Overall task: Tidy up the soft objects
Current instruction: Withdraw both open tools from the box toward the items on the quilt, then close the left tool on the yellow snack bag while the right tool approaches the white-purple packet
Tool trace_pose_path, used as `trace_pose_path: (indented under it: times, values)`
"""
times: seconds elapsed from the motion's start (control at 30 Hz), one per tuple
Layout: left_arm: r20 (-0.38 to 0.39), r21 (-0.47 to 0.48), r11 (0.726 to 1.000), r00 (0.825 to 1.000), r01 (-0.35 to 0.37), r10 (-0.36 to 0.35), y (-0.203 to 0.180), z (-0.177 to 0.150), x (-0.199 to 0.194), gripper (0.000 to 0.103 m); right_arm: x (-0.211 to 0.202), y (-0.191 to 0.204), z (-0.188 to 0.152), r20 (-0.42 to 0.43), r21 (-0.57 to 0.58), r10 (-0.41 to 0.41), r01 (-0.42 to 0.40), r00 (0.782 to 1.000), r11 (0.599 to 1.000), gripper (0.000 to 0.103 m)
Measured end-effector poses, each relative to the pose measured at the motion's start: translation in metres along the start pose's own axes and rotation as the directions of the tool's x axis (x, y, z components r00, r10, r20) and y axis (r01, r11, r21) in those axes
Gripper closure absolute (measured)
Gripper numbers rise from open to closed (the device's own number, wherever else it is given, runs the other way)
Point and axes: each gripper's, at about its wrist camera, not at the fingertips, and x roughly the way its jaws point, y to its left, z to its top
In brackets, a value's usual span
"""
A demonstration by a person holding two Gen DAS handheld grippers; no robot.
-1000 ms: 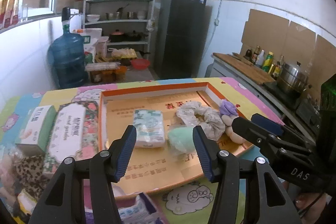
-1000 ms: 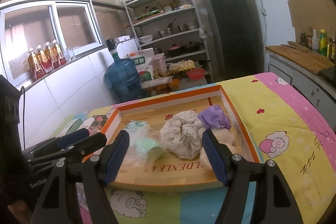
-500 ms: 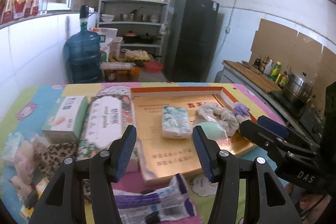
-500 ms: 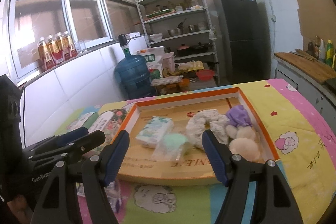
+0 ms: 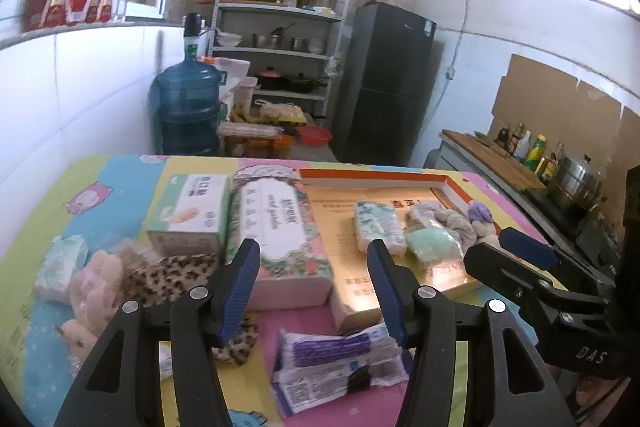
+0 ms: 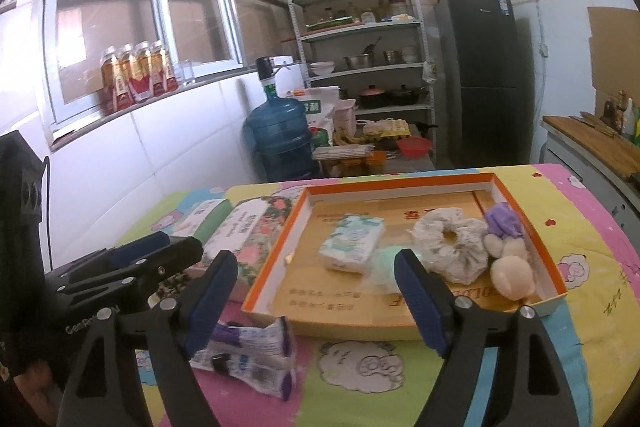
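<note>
Left wrist view: the left gripper (image 5: 314,291) hangs empty, jaws spread, above a purple-and-white plastic packet (image 5: 340,363) on the cartoon-print cloth.

Right wrist view: the right gripper (image 6: 316,301), jaws spread, faces the orange-rimmed cardboard tray (image 6: 280,247) holding a white fabric scrunchie (image 6: 450,247).

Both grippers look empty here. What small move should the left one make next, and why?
Probably lower the left gripper onto the purple-and-white packet lying on the cloth just in front of the orange-rimmed tray. Its jaws are open and empty, the packet lies nearest them, and it is outside the tray, where the tissue pack and scrunchie already sit.
</note>
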Motion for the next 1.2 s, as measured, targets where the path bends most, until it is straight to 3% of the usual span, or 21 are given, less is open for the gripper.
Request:
trace_pose_path:
  times: [0.2, 0.6, 0.83, 0.97, 1.2]
  values:
    - [0.012, -0.038, 0.999, 1.000, -0.027, 0.028, 0.027, -0.006, -0.010, 0.038, 0.003, 0.021, -0.003, -0.008, -0.021, 0.020, -0.020, 1.000, 1.000, 0.023]
    - [0.011, -0.086, 0.989, 0.993, -0.120, 0.121, 0.096, -0.022, -0.029, 0.037, 0.010, 0.048, -0.022, -0.028, -0.047, 0.034, -0.035, 0.999, 0.998, 0.023]
    - [0.030, -0.096, 0.991, 0.994, -0.099, 0.102, 0.128, -0.042, -0.049, 0.037, 0.018, 0.059, -0.038, -0.070, -0.081, 0.040, -0.045, 0.997, 0.996, 0.023]
    - [0.033, -0.052, 0.997, 0.998, -0.057, 0.059, 0.140, -0.055, -0.059, 0.037, 0.022, 0.063, -0.044, -0.089, -0.081, 0.049, -0.056, 0.995, 0.995, 0.023]
    - [-0.014, 0.148, 0.988, 0.999, 0.047, -0.046, 0.148, -0.078, -0.058, 0.037, 0.022, 0.068, -0.046, -0.090, -0.099, 0.057, -0.066, 0.994, 0.993, 0.022]
